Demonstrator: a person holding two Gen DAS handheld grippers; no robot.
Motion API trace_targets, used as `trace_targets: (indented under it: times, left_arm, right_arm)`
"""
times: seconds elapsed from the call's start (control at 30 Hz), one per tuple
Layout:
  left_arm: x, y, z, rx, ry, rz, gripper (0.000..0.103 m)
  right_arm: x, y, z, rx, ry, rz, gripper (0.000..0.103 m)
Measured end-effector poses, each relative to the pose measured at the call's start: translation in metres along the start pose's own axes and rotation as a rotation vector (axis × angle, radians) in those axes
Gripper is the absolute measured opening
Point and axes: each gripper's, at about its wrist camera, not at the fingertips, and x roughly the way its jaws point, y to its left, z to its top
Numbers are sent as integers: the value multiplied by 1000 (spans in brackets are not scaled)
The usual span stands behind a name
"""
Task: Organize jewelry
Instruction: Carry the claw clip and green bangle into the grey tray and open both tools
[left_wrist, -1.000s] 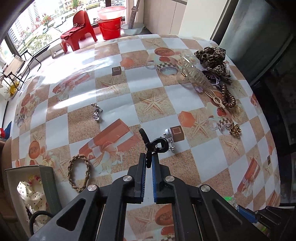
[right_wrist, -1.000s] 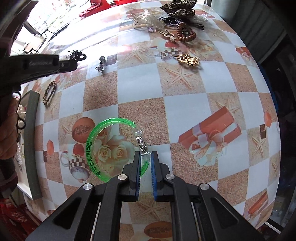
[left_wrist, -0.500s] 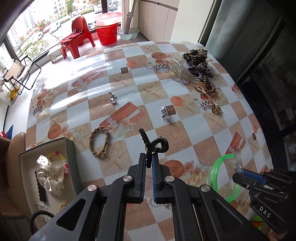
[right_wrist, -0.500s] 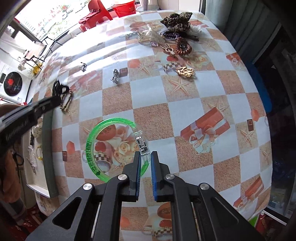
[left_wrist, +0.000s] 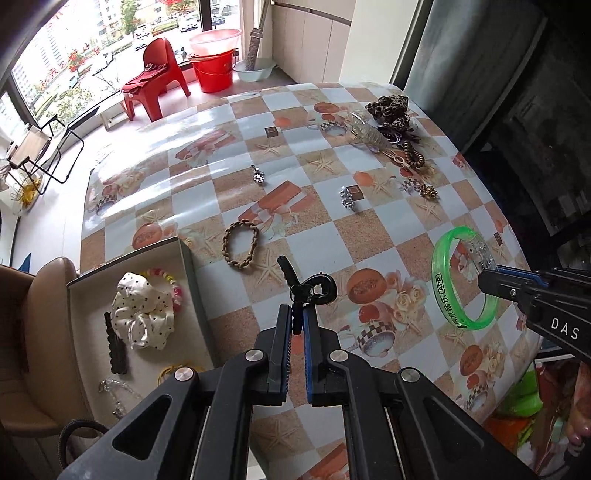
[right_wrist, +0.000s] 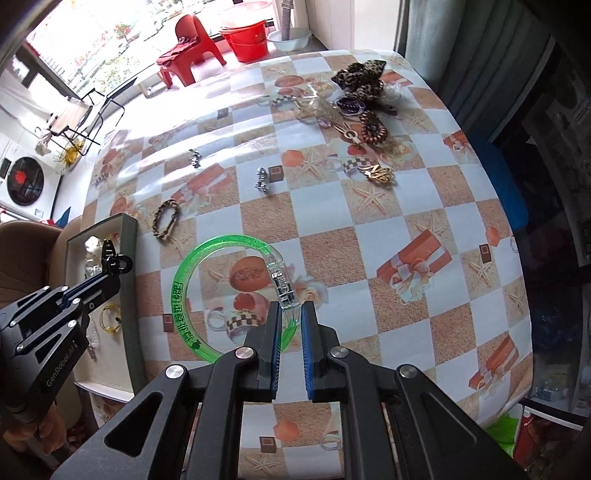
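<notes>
Two grippers loaded. Left gripper (left_wrist: 296, 319) pinches small black metal clip (left_wrist: 312, 288) at frame centre; open grey box (left_wrist: 188, 266) lies lower left, nearer this arm. Right gripper (right_wrist: 288, 317) clamps translucent green plastic bangle (right_wrist: 184, 295), box at far left.

Jewelry-strewn checkered table (left_wrist: 321, 243), box (left_wrist: 186, 266)
</notes>
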Motion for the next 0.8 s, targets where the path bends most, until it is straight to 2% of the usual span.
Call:
trace_targets:
  times: [0.43, 0.8]
  left_arm:
    - [-25, 72, -45, -158, -25, 48, 9]
    - [-43, 132, -100, -348, -36, 129, 9]
  right_arm:
    - [-4, 87, -1, -183, -5, 23, 11]
    - [6, 158, -5, -321, 21, 115, 11]
